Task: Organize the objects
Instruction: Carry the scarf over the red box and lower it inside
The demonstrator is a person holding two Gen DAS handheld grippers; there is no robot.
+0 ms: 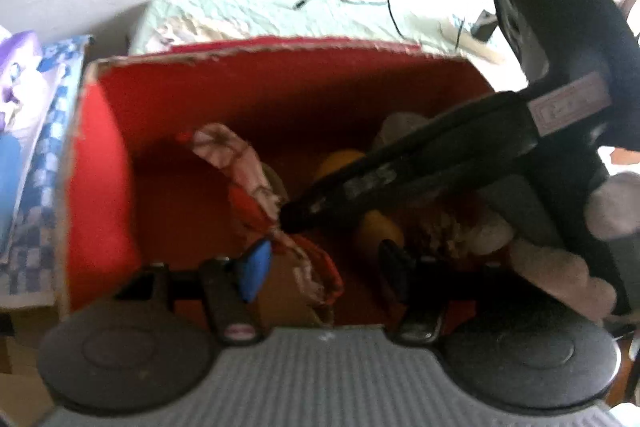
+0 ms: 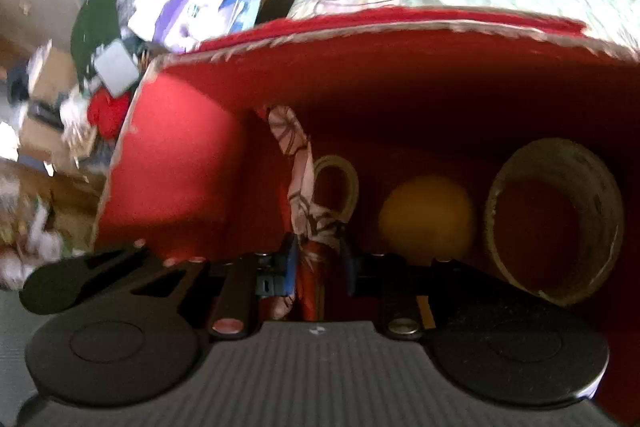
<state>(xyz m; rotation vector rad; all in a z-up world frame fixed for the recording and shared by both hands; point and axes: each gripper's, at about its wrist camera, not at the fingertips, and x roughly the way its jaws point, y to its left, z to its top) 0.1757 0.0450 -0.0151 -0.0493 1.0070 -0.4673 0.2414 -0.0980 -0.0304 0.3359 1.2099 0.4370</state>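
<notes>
Right gripper fingers pinched on patterned cloth inside red box; left gripper fingers parted around same cloth, beside yellow ball.

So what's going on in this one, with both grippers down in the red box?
A person is sorting things in a red cardboard box with two handheld grippers. The right gripper is shut on a strip of red-and-white patterned cloth that runs up inside the box. The left gripper is open around the same cloth, not pinching it. A yellow ball and a round woven basket sit beside the cloth.
</notes>
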